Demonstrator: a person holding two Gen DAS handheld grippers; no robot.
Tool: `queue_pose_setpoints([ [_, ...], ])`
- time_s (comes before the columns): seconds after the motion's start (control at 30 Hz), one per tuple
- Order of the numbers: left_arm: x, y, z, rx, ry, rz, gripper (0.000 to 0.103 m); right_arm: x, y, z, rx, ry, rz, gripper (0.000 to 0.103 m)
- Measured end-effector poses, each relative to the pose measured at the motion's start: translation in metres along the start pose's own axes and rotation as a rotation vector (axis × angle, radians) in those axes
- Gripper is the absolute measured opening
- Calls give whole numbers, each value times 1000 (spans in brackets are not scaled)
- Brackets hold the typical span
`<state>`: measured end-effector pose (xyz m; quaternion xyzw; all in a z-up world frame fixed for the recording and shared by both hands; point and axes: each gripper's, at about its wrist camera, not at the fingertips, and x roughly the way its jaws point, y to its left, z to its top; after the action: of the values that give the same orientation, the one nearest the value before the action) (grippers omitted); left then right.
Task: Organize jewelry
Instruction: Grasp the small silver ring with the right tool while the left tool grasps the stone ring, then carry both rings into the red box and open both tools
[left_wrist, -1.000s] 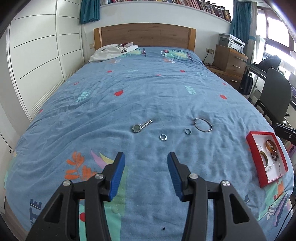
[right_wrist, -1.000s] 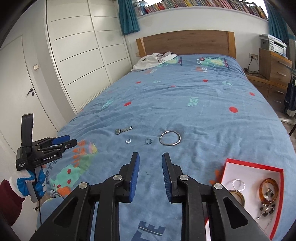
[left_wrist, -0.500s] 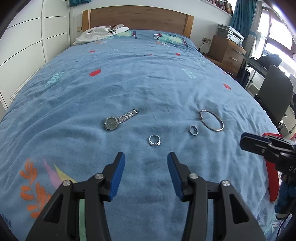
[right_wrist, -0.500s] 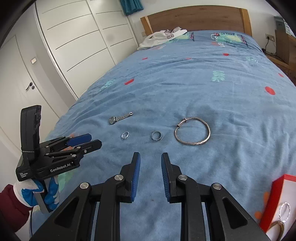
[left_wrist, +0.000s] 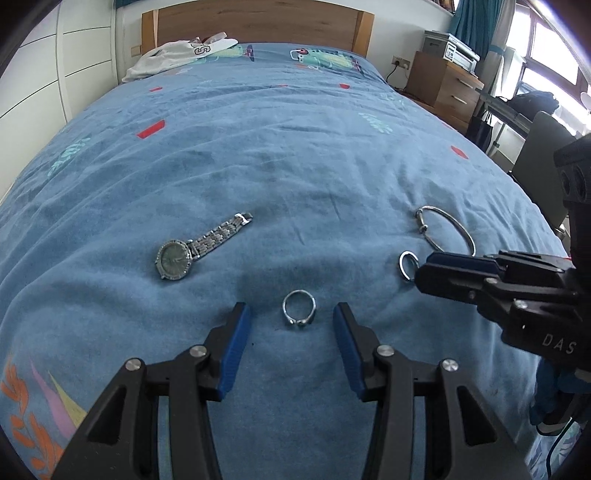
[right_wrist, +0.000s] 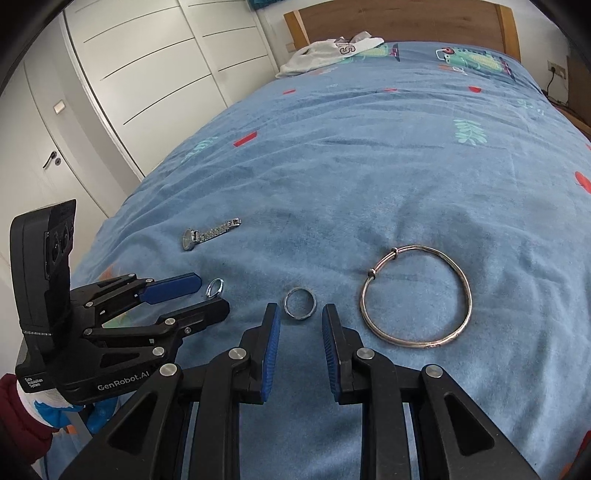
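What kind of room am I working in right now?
Almost certainly a bedroom: a bed with a blue patterned bedspread and a wooden headboard, white built-in wardrobe doors beside it, and a wooden drawer unit against the wall.

Bright daylight from window (left_wrist: 546, 48); soft shadows; sharp focus; fisheye-bent, dark corners.

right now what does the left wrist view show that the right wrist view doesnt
Only the left wrist view: the wooden dresser, the window and a dark chair to the right of the bed.

Only the right wrist view: the white wardrobe doors and a door handle.

Both: the watch, the open ring, the plain band, the bangle, the blue bedspread, and both open grippers, each lined up on a ring.
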<state>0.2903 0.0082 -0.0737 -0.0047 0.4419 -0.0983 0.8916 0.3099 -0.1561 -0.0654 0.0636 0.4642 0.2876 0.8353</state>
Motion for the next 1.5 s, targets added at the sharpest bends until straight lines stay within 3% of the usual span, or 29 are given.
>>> queue_pose_setpoints([
  [0.13, 5, 3, 1, -7, -6, -7, 40, 12, 2, 3, -14, 10, 3, 23],
  [0.4, 6, 9, 1, -6, -21, 4, 18, 26, 5, 5, -50, 26, -25, 20],
  [0.67, -9, 5, -2, -7, -36, -6, 17, 8, 9, 2, -43, 2, -28, 20],
  [0.9, -43, -15, -5, 18, -49, -17, 17, -43, 12, -9, -19, -49, -27, 20],
  [1.17, -84, -94, -3, 96, -82, -98, 17, -139, -12, -41, 23, -120, -99, 20],
  [1.5, -94, -230, -6, 195, -72, -286, 17, -243, -98, -116, 119, -104, -281, 20],
])
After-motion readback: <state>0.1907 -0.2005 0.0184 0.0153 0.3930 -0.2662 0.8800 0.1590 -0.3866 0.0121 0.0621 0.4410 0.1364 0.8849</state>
